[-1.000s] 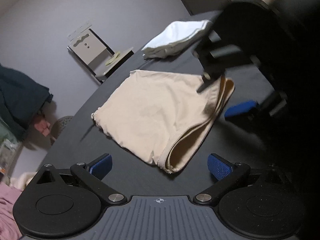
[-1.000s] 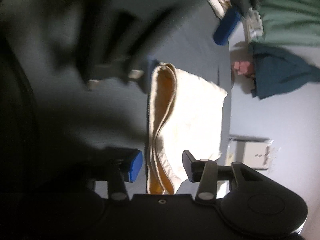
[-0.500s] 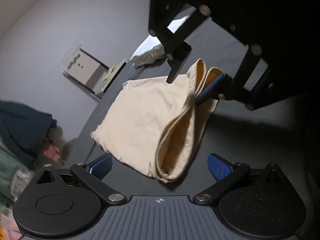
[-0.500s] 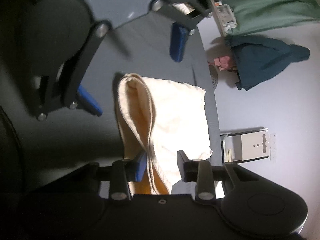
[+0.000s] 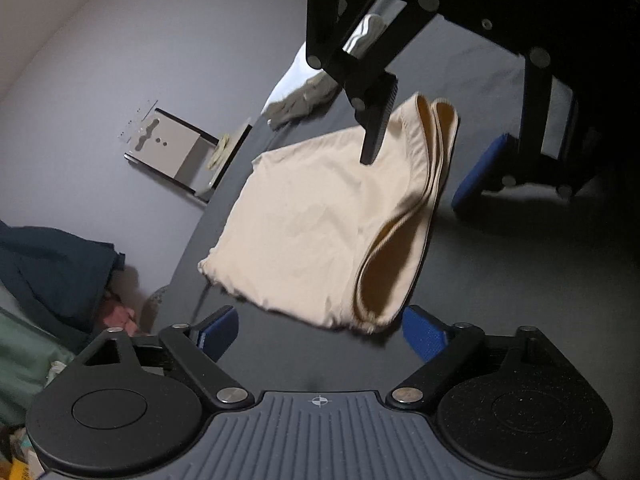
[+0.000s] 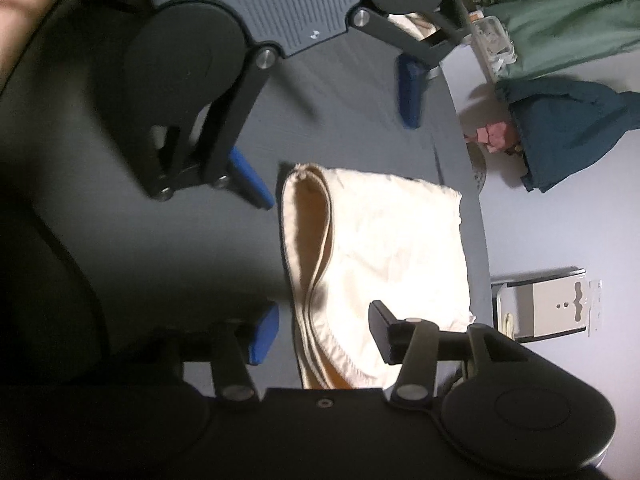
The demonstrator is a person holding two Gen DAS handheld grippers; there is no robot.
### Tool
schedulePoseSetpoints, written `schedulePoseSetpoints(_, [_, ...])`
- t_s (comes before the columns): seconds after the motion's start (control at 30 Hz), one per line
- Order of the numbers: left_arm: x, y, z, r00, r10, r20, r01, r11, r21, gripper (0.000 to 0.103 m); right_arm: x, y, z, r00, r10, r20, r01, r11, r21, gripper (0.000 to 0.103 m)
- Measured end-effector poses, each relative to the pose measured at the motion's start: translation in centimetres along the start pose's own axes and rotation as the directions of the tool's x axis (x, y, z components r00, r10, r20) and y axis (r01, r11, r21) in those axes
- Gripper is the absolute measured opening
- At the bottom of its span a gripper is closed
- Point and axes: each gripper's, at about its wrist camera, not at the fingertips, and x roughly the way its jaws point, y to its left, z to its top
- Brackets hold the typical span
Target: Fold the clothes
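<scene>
A beige folded garment (image 5: 320, 220) lies on the dark table (image 5: 500, 272), its doubled waistband edge on the right. My left gripper (image 5: 320, 332) is at the near end, its jaws wide and closing, with the garment's near corner just between the blue pads (image 5: 424, 336) but untouched. My right gripper (image 5: 428, 152) hangs over the far end of the waistband with its jaws opening. In the right wrist view the waistband (image 6: 316, 320) runs loose between the right gripper's (image 6: 324, 332) fingers. The left gripper (image 6: 328, 138) faces it across the garment (image 6: 392, 240).
A white garment (image 5: 304, 92) lies at the table's far end. Past the curved table edge (image 6: 480, 216) stand a grey holder (image 5: 176, 152), dark teal clothing (image 6: 568, 128) and green cloth (image 6: 568, 20). A person's arm (image 6: 24, 12) shows at top left.
The right gripper pinched and lifted the far waistband half a second ago; now its jaws stand wider and the edge has sunk. The left gripper rolled and its fingers narrowed slightly.
</scene>
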Motion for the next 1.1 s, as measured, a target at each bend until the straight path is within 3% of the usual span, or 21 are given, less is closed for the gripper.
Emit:
schedulePoseSetpoints(0.03, [-0.1, -0.1, -0.2, 1.0, 0.0, 0.008, 0.0, 1.0, 0.031, 0.09, -0.1, 0.1, 0.0, 1.0, 0.001, 0.003, -0.001, 1.0, -0.003, 0.049])
schedulePoseSetpoints(0.13, [-0.1, -0.5, -0.5, 0.998, -0.04, 0.047, 0.034, 0.991, 0.131, 0.076, 0.4, 0.3, 0.4, 1.0, -0.009, 0.016, 0.009, 1.0, -0.023, 0.049])
schedulePoseSetpoints(0.37, [0.6, 0.5, -0.5, 0.975, -0.18, 0.131, 0.134, 0.944, 0.3, 0.075, -0.1, 0.8, 0.4, 0.999, -0.023, 0.028, 0.023, 1.0, -0.02, 0.052])
schedulePoseSetpoints(0.47, [1.0, 0.5, -0.4, 0.964, -0.212, 0.157, 0.146, 0.924, 0.352, 0.075, -0.2, 0.8, 0.3, 0.999, -0.032, 0.03, 0.032, 0.999, -0.007, 0.054])
schedulePoseSetpoints(0.5, [1.1, 0.4, -0.4, 0.963, -0.217, 0.161, 0.144, 0.916, 0.375, 0.071, -0.3, 0.8, 0.3, 0.999, -0.038, 0.032, 0.038, 0.999, -0.006, 0.054])
schedulePoseSetpoints(0.57, [1.5, -0.2, -0.5, 0.964, -0.218, 0.153, 0.131, 0.888, 0.44, 0.04, -0.4, 0.9, 0.3, 0.998, -0.047, 0.035, 0.048, 0.999, -0.008, 0.055])
schedulePoseSetpoints(0.77, [1.9, -1.7, -0.8, 0.966, -0.209, 0.155, 0.081, 0.806, 0.586, 0.04, -0.5, 1.3, 0.3, 0.997, -0.065, 0.04, 0.066, 0.998, -0.019, 0.056])
schedulePoseSetpoints(0.9, [1.9, -3.2, -1.7, 0.969, -0.167, 0.183, -0.011, 0.708, 0.706, 0.04, -0.6, 1.3, 0.4, 0.996, -0.066, 0.055, 0.067, 0.997, -0.025, 0.056])
schedulePoseSetpoints(1.1, [2.2, -4.1, -1.3, 0.962, -0.183, 0.203, -0.024, 0.682, 0.731, 0.04, -0.9, 0.9, 0.1, 0.997, -0.055, 0.062, 0.055, 0.998, -0.01, 0.056])
